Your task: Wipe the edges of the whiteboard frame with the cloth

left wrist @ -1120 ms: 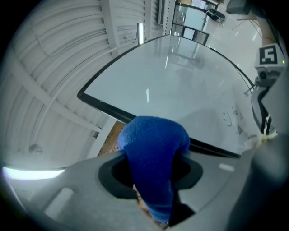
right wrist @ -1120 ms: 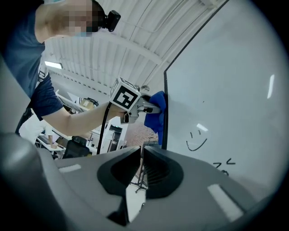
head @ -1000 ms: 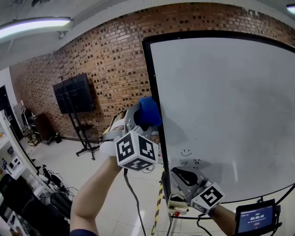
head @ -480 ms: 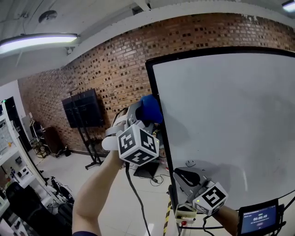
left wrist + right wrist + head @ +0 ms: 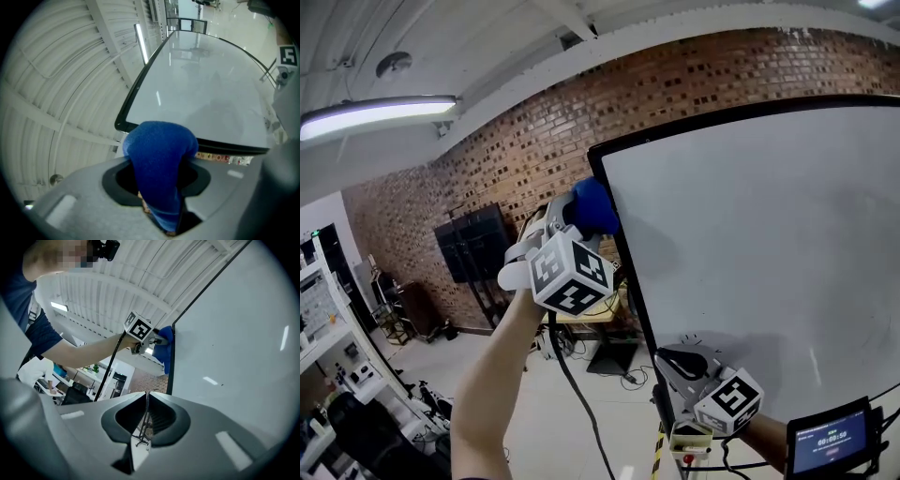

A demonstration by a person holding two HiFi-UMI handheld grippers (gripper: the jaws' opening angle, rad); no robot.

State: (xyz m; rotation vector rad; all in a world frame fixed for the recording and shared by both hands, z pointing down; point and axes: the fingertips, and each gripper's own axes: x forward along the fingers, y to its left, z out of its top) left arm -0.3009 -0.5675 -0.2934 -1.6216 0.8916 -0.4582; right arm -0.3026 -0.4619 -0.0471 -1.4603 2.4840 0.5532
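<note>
At centre left of the head view, the left gripper [image 5: 579,219] is clamping a bunched blue cloth [image 5: 595,206] against the black whiteboard frame [image 5: 234,146]; at lower right, the right gripper [image 5: 680,362] is hanging fully closed, empty.

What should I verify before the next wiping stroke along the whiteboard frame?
1. Grip: blue cloth is clamped between the jaws of the left hand-held gripper: ok.
2. Contact: the cloth appears to meet the left edge of the black frame, just below its top corner: ok.
3. Right hand-held gripper shut, empty, low beside the board, away from the cloth: ok.
4. Cable hangs beside the arm, off the frame: ok.
5. Dirt left on the frame: cannot tell.
</note>
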